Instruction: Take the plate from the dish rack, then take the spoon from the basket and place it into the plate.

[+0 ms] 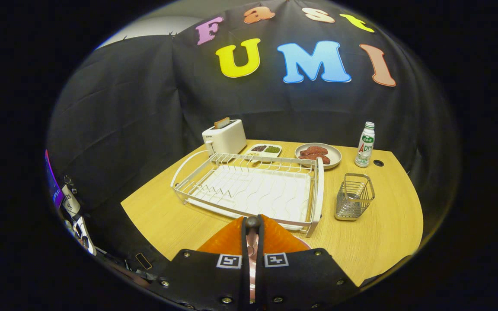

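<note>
The claw point(252, 224) has its two black fingers nearly together, a pink spoon handle point(252, 248) pinched between them above a ridged orange plate point(281, 239). The plate sits on the wooden desk point(374, 242) just in front of the white wire dish rack point(249, 190). Right of the rack stands a small metal wire basket point(353, 196). Behind the rack are a white toaster point(225, 137), a divided white tray point(264, 151), a grey plate of red meat point(318, 155) and a white bottle point(365, 144).
</note>
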The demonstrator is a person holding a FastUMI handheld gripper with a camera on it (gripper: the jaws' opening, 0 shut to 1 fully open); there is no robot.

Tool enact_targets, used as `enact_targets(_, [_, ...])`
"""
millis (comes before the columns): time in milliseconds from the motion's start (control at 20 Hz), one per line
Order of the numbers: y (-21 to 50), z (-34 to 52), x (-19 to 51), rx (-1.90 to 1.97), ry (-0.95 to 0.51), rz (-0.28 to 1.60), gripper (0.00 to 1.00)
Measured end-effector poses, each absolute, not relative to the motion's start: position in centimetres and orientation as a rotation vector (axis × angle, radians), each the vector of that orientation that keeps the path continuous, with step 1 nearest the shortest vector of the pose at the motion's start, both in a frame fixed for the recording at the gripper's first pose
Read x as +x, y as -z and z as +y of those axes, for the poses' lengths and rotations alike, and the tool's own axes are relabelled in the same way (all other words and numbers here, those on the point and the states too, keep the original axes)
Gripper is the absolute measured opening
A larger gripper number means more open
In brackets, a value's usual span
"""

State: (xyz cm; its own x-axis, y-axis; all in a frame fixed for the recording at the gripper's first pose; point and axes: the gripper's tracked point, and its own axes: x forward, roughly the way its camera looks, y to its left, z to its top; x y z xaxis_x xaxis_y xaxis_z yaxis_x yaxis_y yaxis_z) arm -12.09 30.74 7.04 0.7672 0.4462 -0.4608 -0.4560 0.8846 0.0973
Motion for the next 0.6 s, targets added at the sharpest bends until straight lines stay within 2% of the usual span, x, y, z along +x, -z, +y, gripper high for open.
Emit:
enact_targets(350, [-9.3, 28.7, -11.7, -0.073, -0.442, 0.430, 0.23])
enact_targets(600, [-12.2, 25.7, -11.0, -0.086, -0.359, 0.348, 0.23])
